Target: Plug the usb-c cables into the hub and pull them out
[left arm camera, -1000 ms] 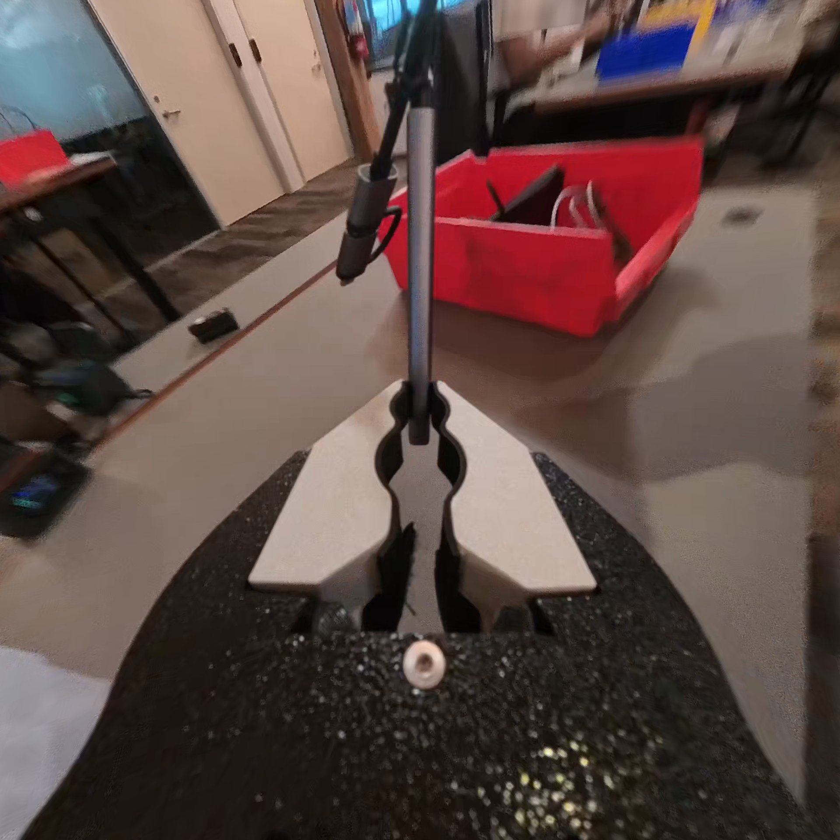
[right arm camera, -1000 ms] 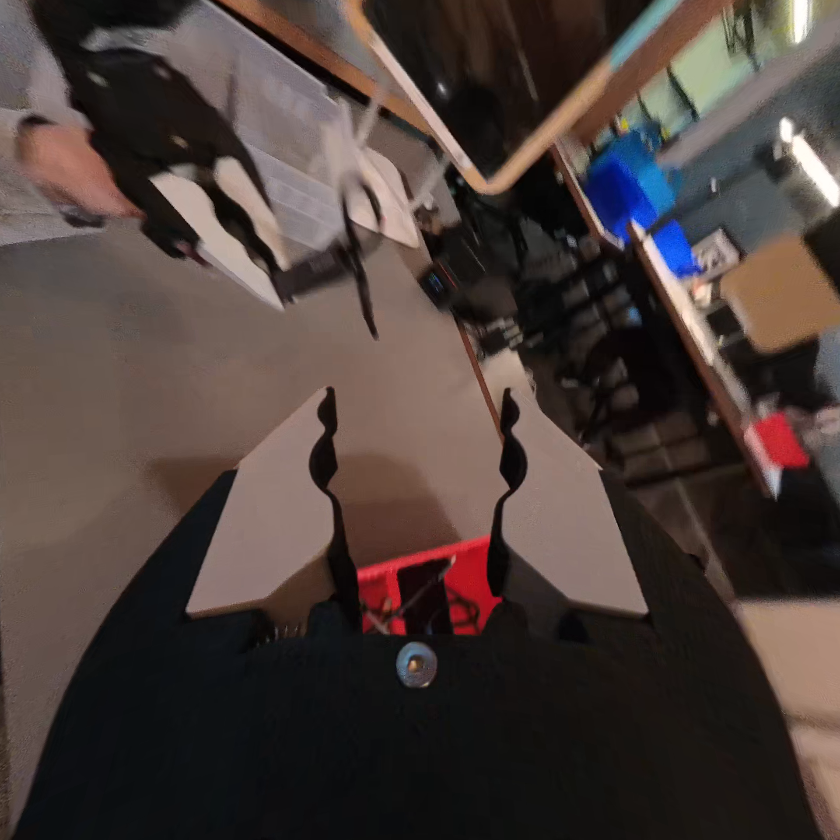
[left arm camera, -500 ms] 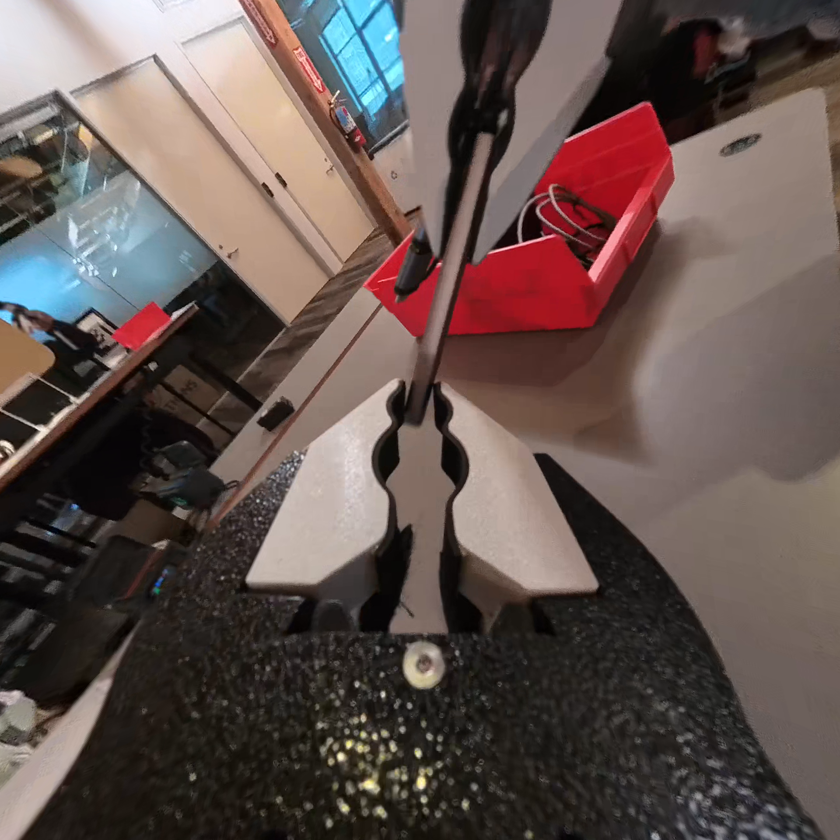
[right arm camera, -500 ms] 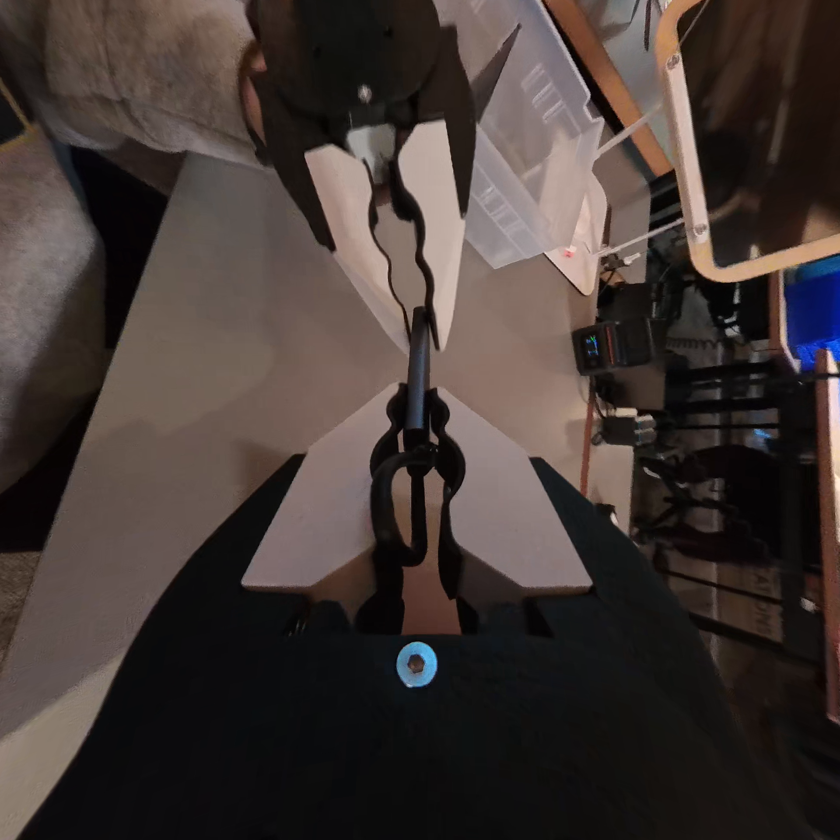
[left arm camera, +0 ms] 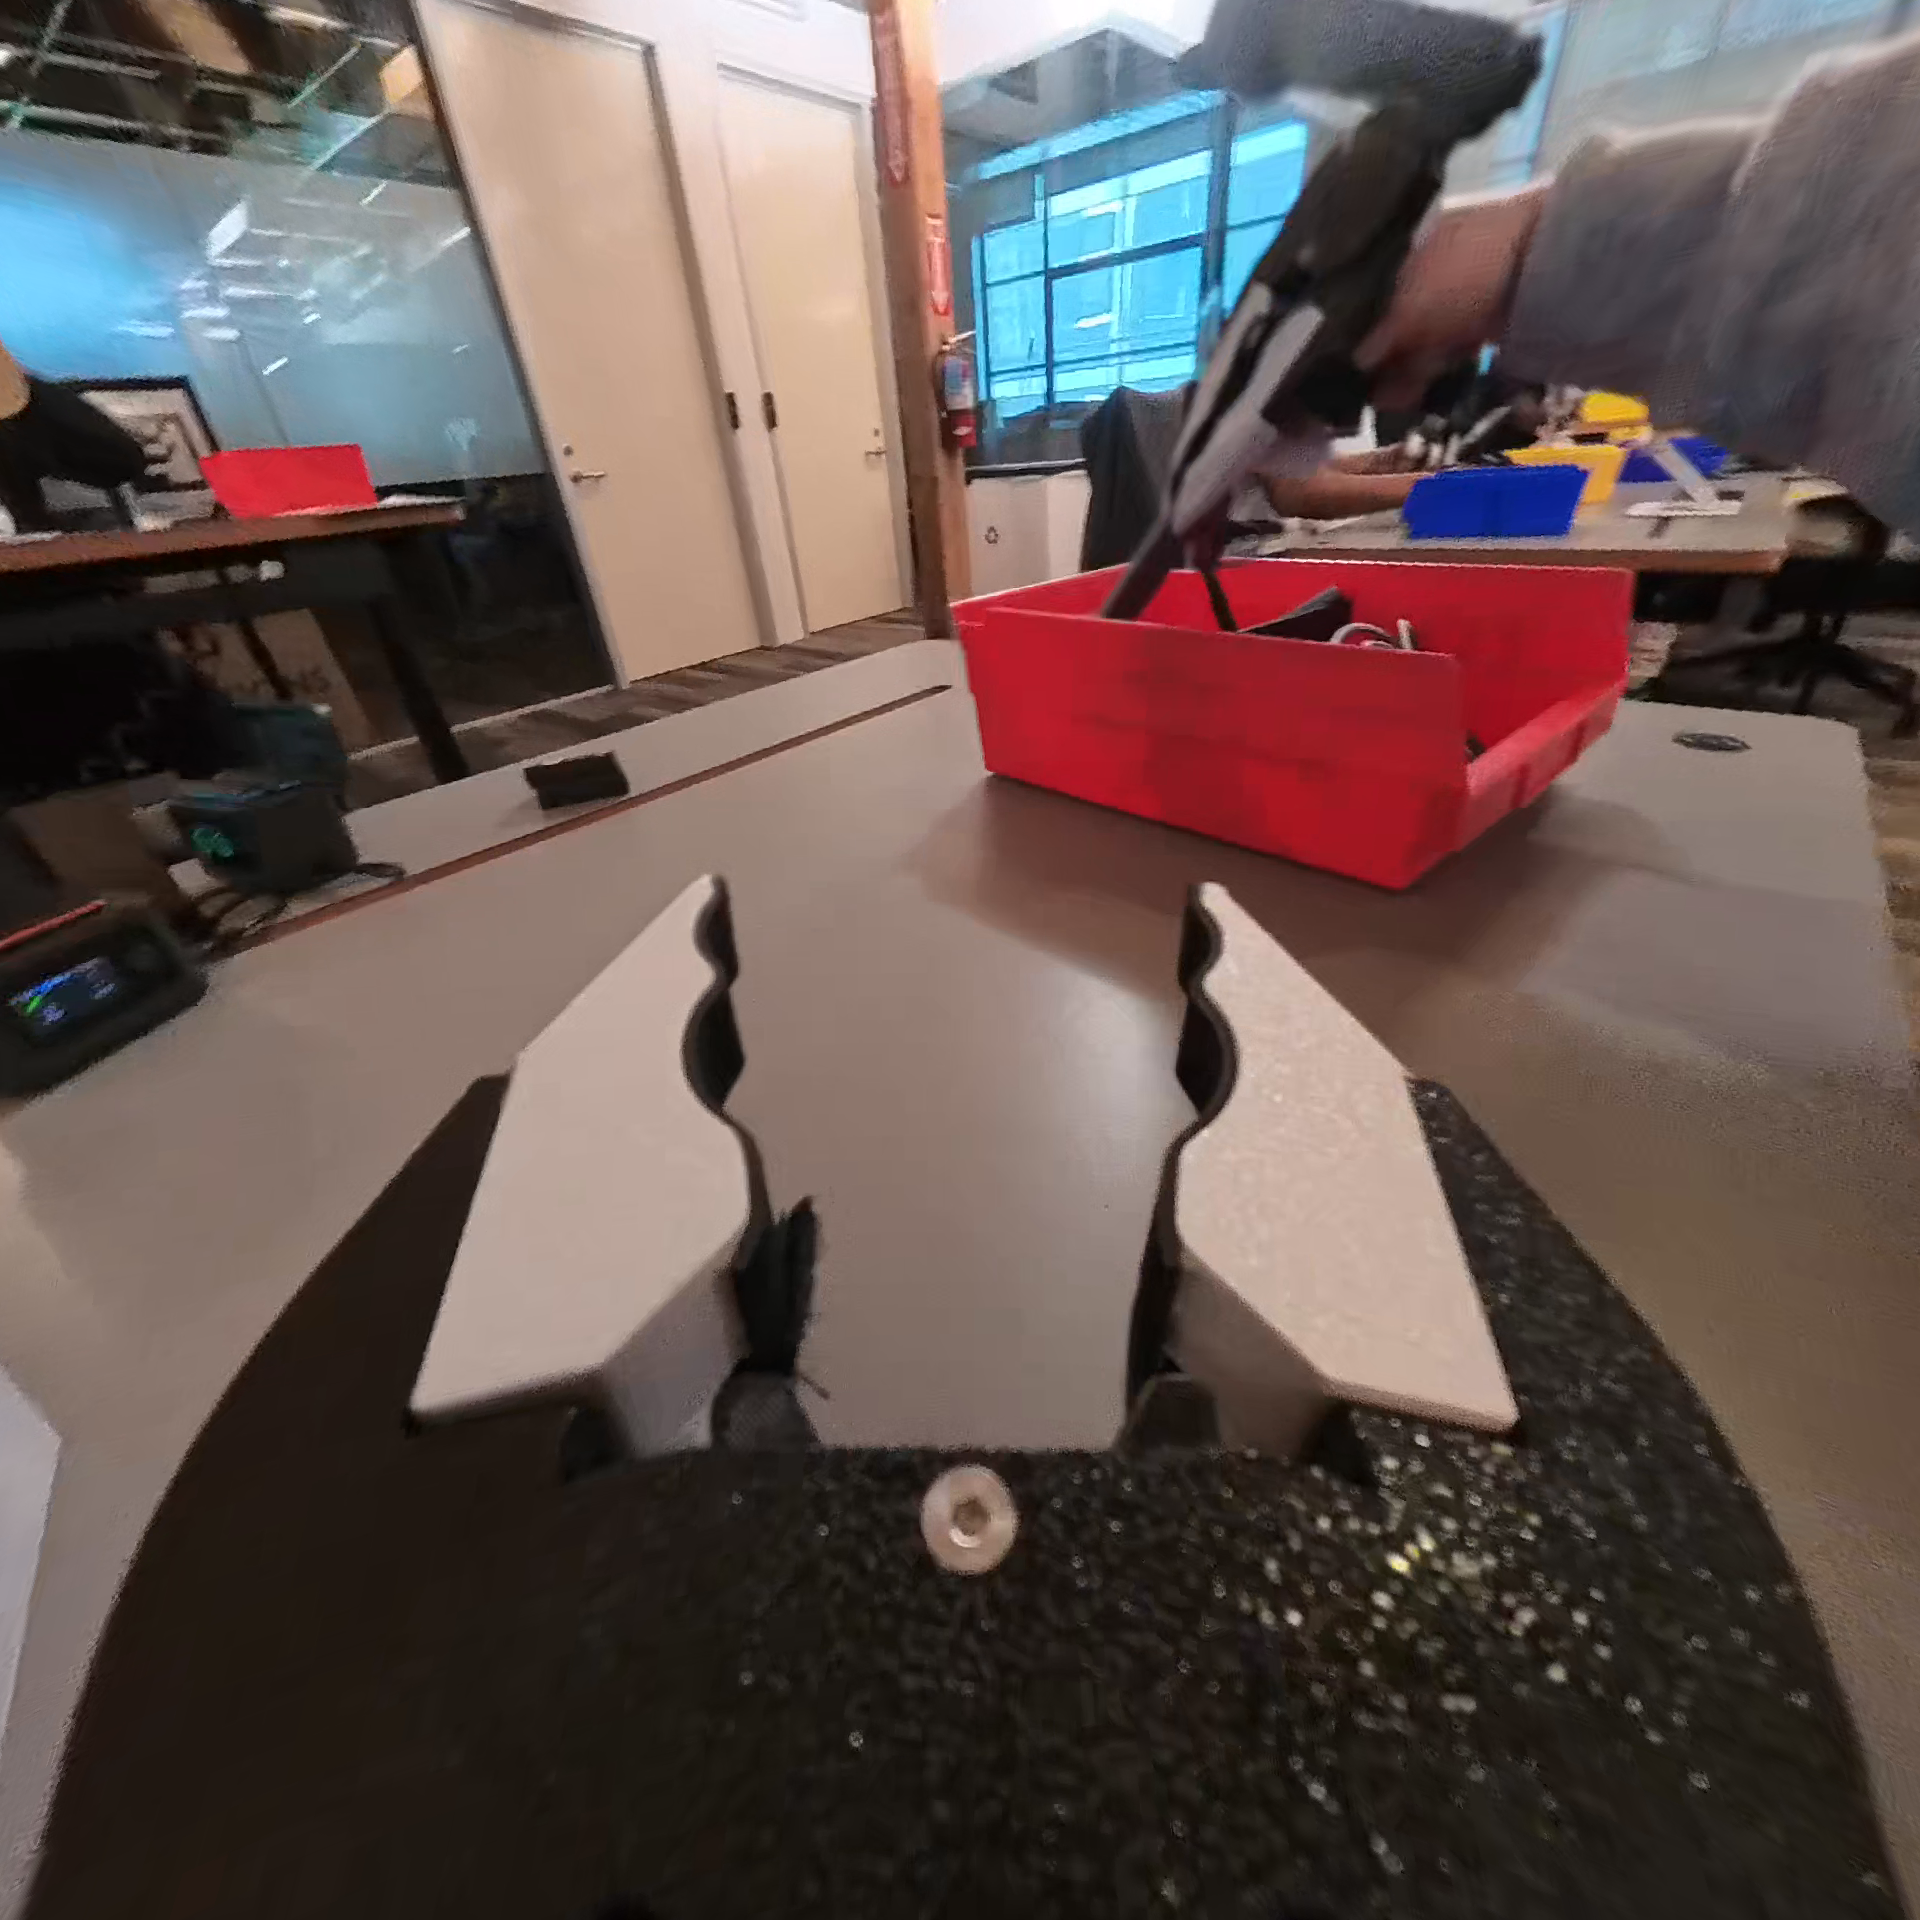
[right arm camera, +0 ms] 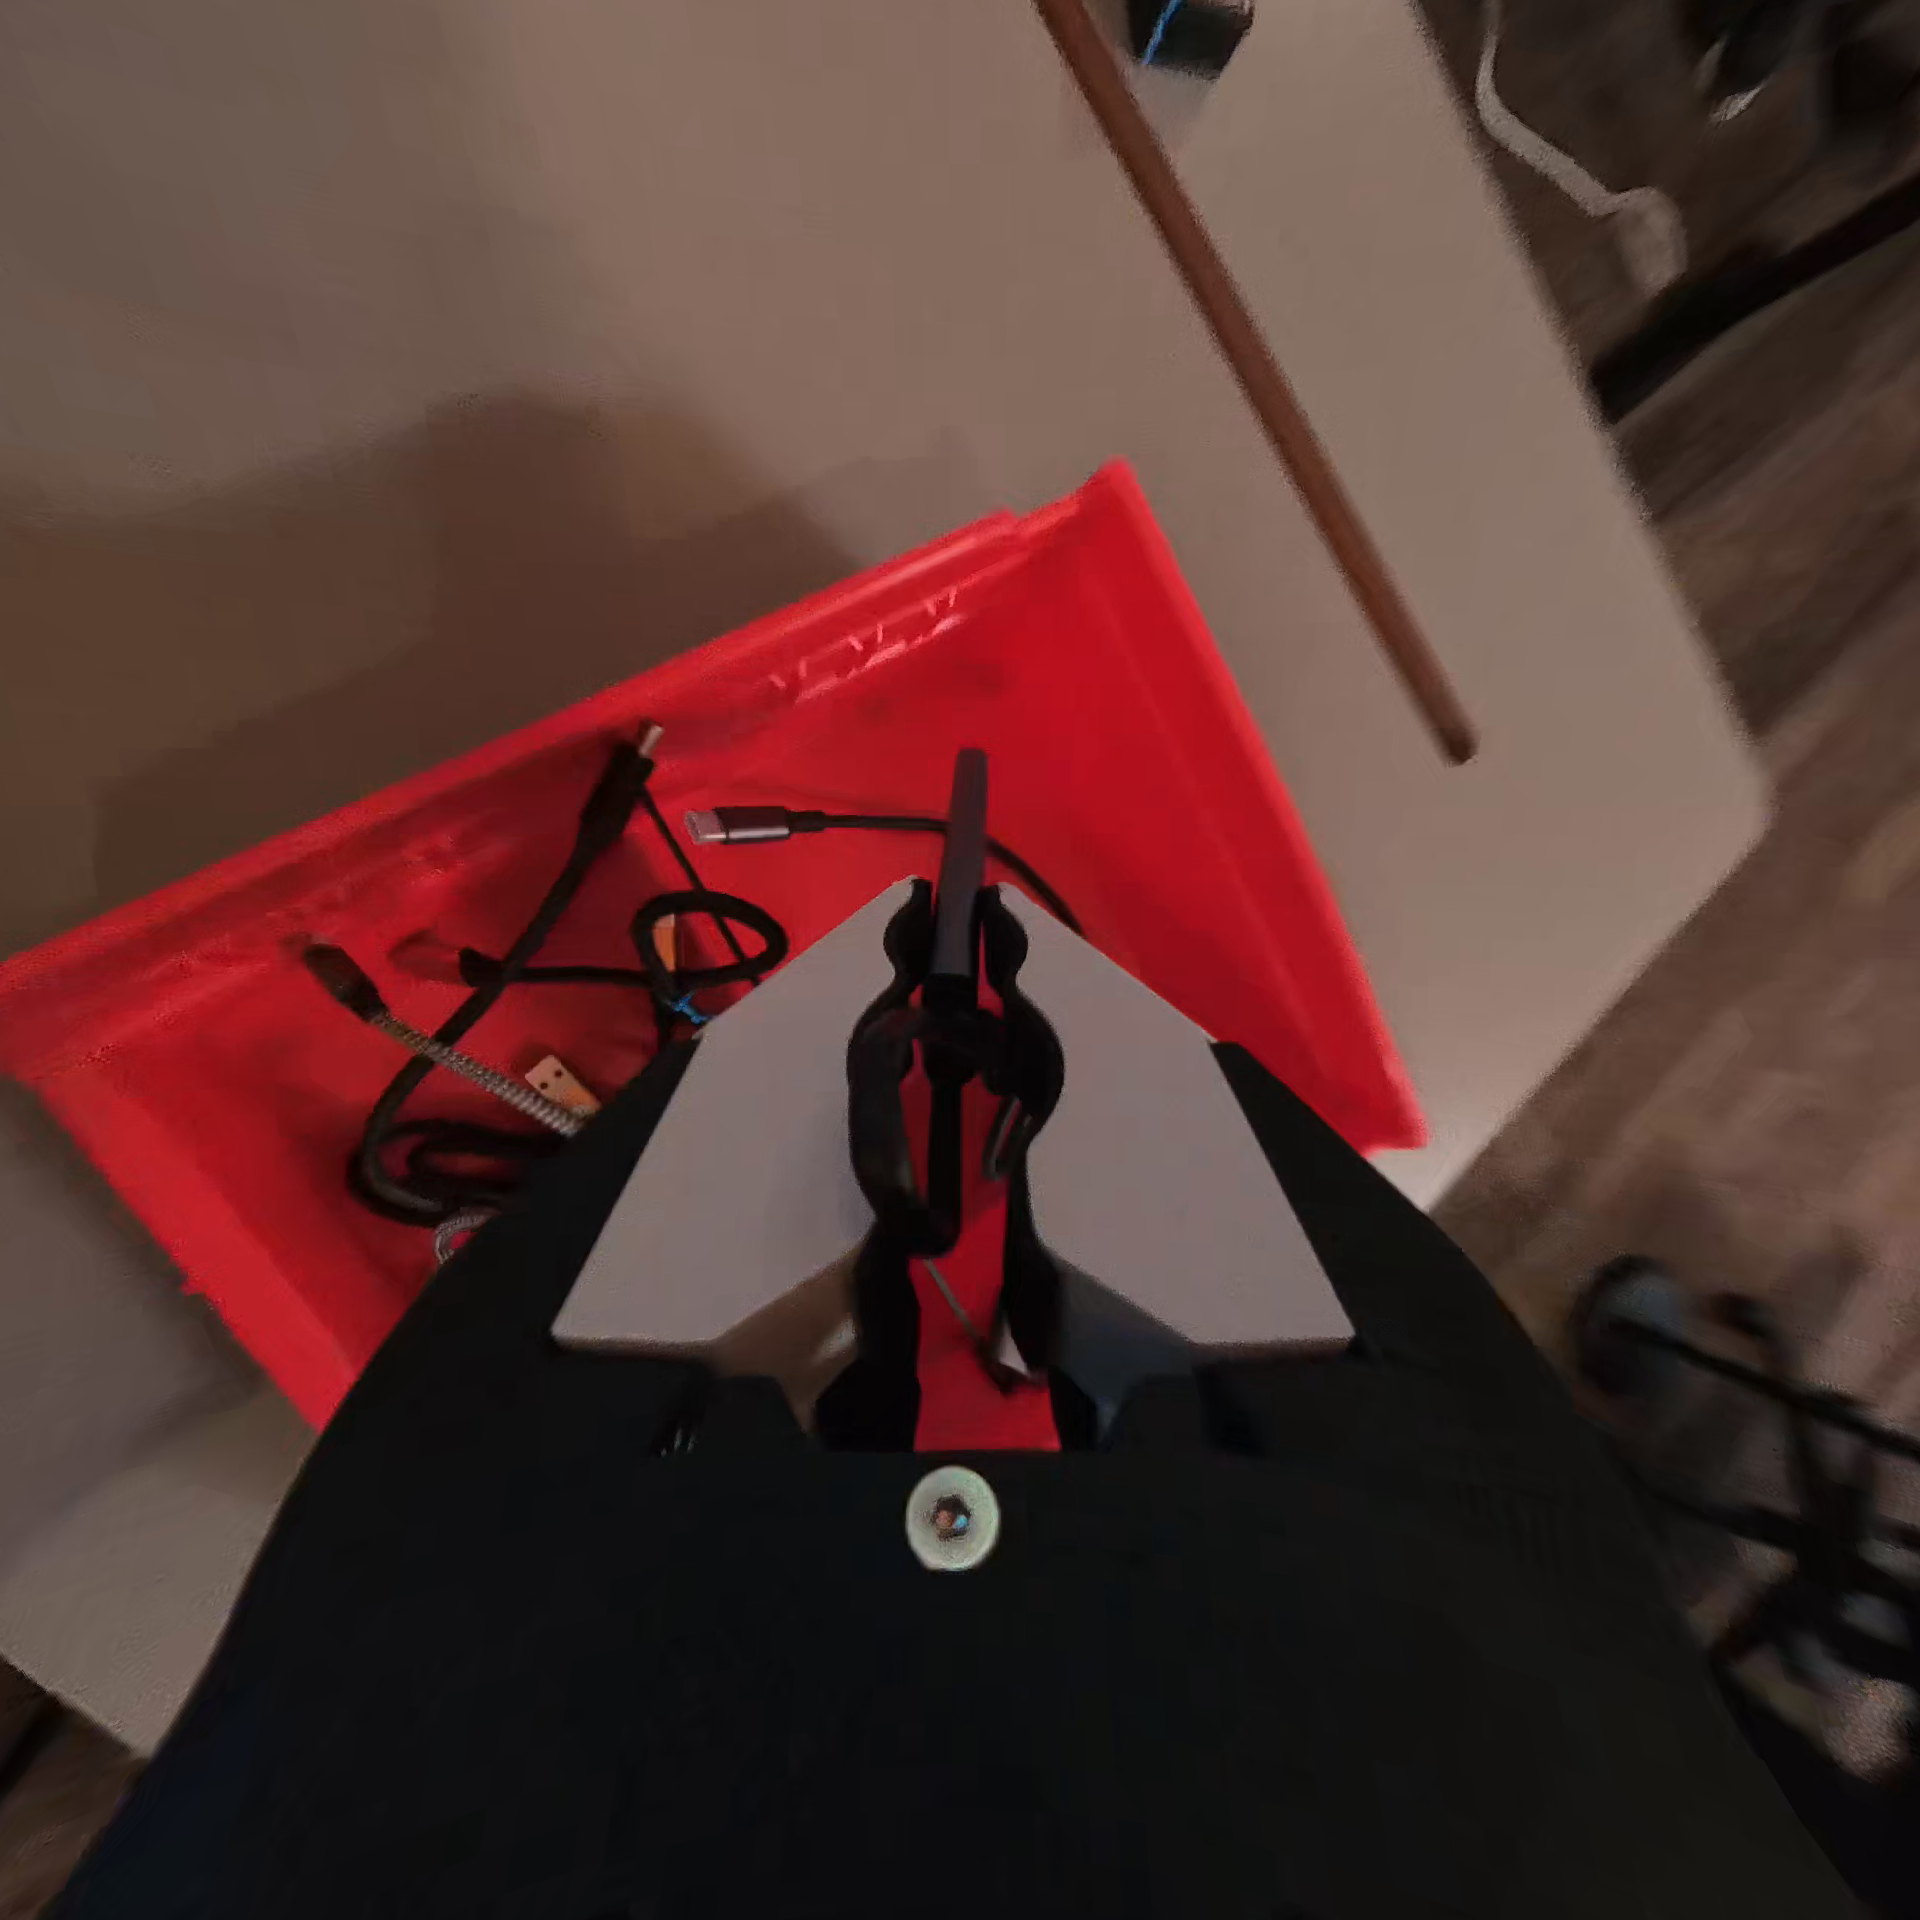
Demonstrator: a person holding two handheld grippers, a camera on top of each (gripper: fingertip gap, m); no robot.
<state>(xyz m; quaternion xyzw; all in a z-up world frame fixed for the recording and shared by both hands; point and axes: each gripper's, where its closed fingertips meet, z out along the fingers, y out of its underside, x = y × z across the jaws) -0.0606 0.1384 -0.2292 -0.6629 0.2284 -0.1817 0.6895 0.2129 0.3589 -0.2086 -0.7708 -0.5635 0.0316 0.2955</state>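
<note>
Slim dark hub [right arm camera: 958, 873] pinched in R claw [right arm camera: 956, 894] over red plastic bin [right arm camera: 1195, 727]

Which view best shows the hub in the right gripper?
Right wrist view: the hub sits edge-on between the right gripper fingers, above the red bin. Left wrist view shows it only blurred and far off.

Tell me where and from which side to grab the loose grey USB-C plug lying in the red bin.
Grip the USB-C plug by its grey metal shell, not the bare tip or the thin black cable behind it. It lies flat on the floor of the red bin, so coming down from above, fingers across its width, looks best. The left gripper is open and free; the right gripper is shut on the hub.
</note>
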